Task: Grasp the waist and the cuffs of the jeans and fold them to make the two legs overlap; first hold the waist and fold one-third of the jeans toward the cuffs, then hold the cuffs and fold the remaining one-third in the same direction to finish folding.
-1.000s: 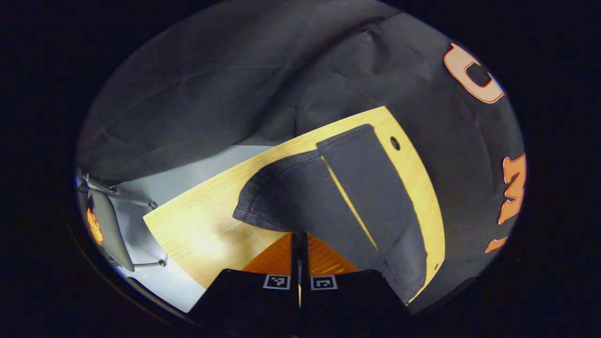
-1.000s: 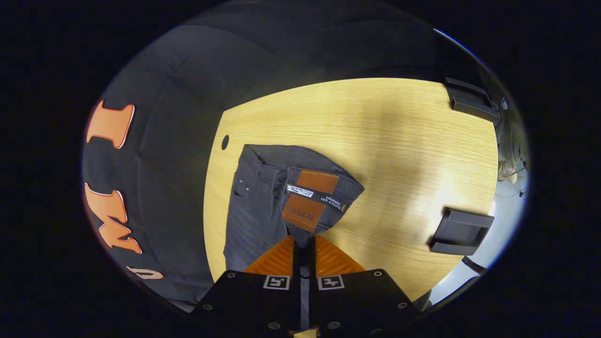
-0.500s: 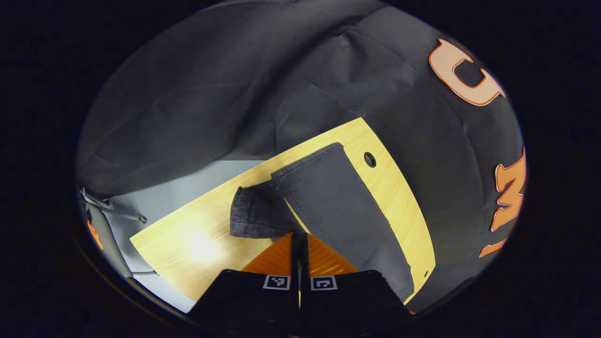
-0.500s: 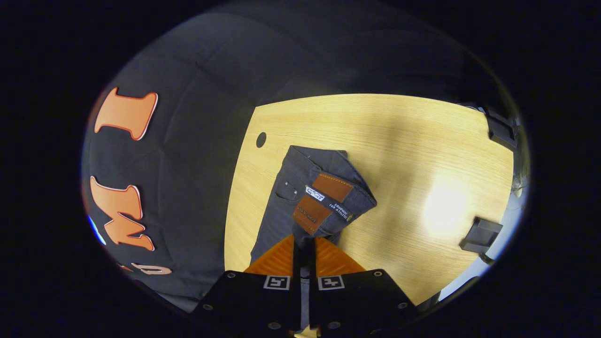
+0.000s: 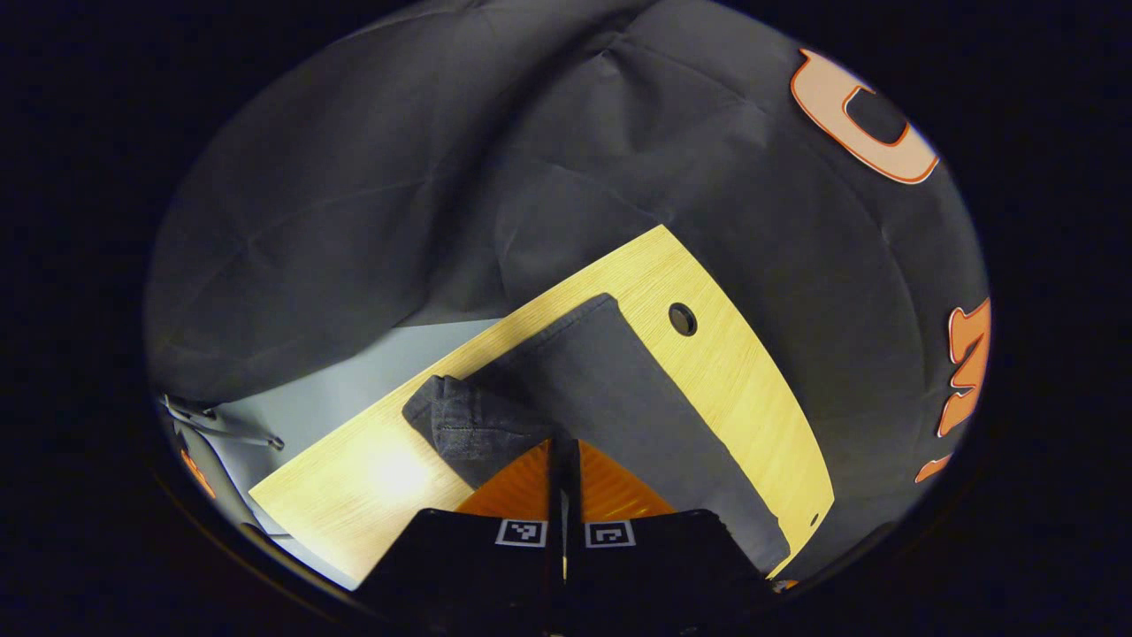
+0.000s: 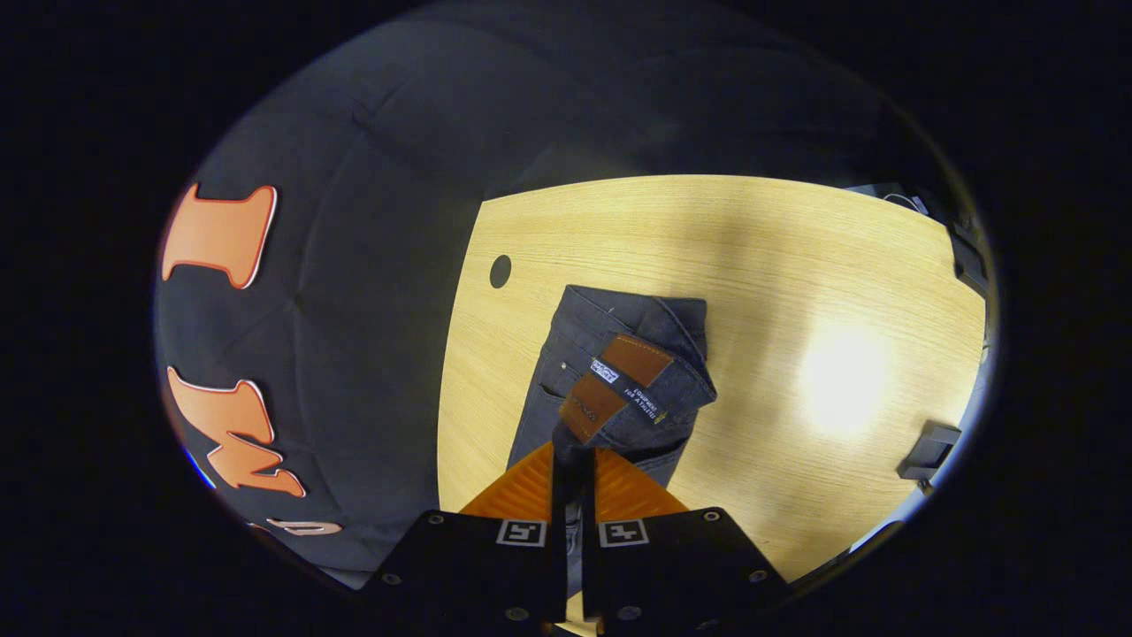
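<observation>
Jeans (image 5: pixel 610 389) lie on the counter (image 5: pixel 734 380), a long dark strip running beside its far edge near the round cable hole (image 5: pixel 682 318). In the left gripper view the left gripper (image 5: pixel 563 456) has its fingers pressed together on a lifted cuff (image 5: pixel 469 420), and a moment ago that same leg lay spread wider with a strip of wood showing between the two legs; now the strip is gone and the lifted leg sits bunched closer over the flat one. I judge that the lengthwise fold, bringing one leg onto the other, is close to done on this end.

In the right gripper view the right gripper (image 6: pixel 573 460) holds the waist (image 6: pixel 637 402), fingers narrow and clamped on the denim just under the brown patch (image 6: pixel 619 380). The waistband has drawn in over the lower half compared with a second back, so the two ends appear to be travelling together. The thirds folds look not yet begun.

The denim is dark grey, matte and fairly stiff, holding a rounded hump at the cuff instead of collapsing. The patch looks like stitched leather with a small woven label across it. The counter is pale wood grain, smooth, with a bright glare spot (image 6: pixel 845 376).
</observation>
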Action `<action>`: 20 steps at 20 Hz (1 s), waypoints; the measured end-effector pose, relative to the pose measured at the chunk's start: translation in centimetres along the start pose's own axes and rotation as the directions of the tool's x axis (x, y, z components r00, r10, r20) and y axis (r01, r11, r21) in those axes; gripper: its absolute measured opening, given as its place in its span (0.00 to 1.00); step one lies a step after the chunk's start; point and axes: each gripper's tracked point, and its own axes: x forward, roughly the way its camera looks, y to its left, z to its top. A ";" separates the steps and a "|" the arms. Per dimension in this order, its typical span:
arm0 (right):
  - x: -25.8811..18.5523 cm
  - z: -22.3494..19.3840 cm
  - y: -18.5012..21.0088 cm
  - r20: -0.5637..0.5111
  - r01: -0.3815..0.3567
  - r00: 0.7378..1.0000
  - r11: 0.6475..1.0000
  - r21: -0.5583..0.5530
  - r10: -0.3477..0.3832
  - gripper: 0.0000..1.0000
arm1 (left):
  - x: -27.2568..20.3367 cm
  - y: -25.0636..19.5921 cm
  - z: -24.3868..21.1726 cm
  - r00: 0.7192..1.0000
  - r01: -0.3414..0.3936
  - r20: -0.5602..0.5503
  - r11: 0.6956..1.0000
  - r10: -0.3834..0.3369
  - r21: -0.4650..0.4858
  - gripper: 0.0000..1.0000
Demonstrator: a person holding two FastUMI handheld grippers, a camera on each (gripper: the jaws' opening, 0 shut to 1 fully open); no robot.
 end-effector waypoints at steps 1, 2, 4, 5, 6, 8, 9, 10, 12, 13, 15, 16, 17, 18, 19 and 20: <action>0.6 0.3 0.3 -0.005 0.002 1.000 1.000 0.011 -0.002 0.07 | 0.5 -0.4 0.4 1.000 -0.002 -0.003 1.000 0.002 0.009 0.01; 1.2 0.4 0.8 -0.010 0.003 1.000 1.000 0.018 -0.003 0.07 | 1.0 -1.0 0.9 1.000 -0.001 -0.002 1.000 0.001 0.017 0.01; 2.3 0.7 1.1 -0.018 0.017 1.000 1.000 0.017 -0.016 0.07 | 1.8 -1.9 1.8 1.000 -0.011 -0.002 0.999 0.011 0.030 0.01; 2.8 0.8 1.3 -0.023 0.023 0.999 0.999 0.028 -0.022 0.07 | 2.3 -2.2 2.1 1.000 -0.015 -0.008 0.999 0.015 0.031 0.01; 3.4 0.9 1.6 -0.036 0.026 0.999 0.999 0.035 -0.024 0.07 | 2.7 -2.6 2.2 1.000 -0.019 -0.012 0.999 0.019 0.033 0.01; 4.7 1.0 1.9 -0.052 0.040 0.998 0.998 0.037 -0.038 0.07 | 3.7 -3.0 2.5 0.999 -0.036 -0.024 0.998 0.038 0.055 0.01; 5.4 1.2 2.1 -0.054 0.050 0.997 0.998 0.040 -0.047 0.07 | 4.3 -3.3 2.5 0.998 -0.047 -0.028 0.996 0.049 0.069 0.01; 6.1 1.2 2.3 -0.064 0.058 0.996 0.998 0.038 -0.056 0.07 | 5.0 -3.8 2.6 0.998 -0.050 -0.028 0.995 0.053 0.082 0.01; 7.2 1.2 2.8 -0.085 0.077 0.994 0.996 0.042 -0.073 0.07 | 6.1 -4.0 3.1 0.997 -0.063 -0.032 0.994 0.066 0.085 0.01; 7.8 1.3 2.9 -0.099 0.091 0.991 0.995 0.047 -0.086 0.07 | 6.7 -4.3 3.4 0.997 -0.065 -0.042 0.995 0.068 0.081 0.01; 8.4 1.3 2.6 -0.126 0.129 0.985 0.989 0.078 -0.119 0.07 | 8.1 -5.3 3.8 0.997 -0.056 -0.046 0.996 0.060 0.076 0.01; 8.6 1.3 2.7 -0.141 0.146 0.981 0.985 0.094 -0.132 0.07 | 8.7 -5.3 3.9 0.996 -0.071 -0.043 0.995 0.075 0.074 0.01; 8.9 1.4 2.9 -0.146 0.156 0.979 0.983 0.097 -0.141 0.07 | 9.4 -5.4 4.0 0.996 -0.077 -0.036 0.994 0.080 0.074 0.02; 9.0 1.4 3.0 -0.156 0.167 0.976 0.982 0.093 -0.152 0.07 | 9.0 -5.2 4.1 0.995 -0.086 -0.036 0.993 0.089 0.078 0.03; 8.9 1.5 3.2 -0.158 0.171 0.975 0.981 0.096 -0.155 0.07 | 9.3 -5.3 4.1 0.996 -0.087 -0.026 0.993 0.089 0.079 0.06; 8.7 1.5 3.6 -0.163 0.165 0.976 0.981 0.105 -0.147 0.08 | 9.2 -5.2 5.0 0.995 -0.096 0.003 0.992 0.096 0.088 0.11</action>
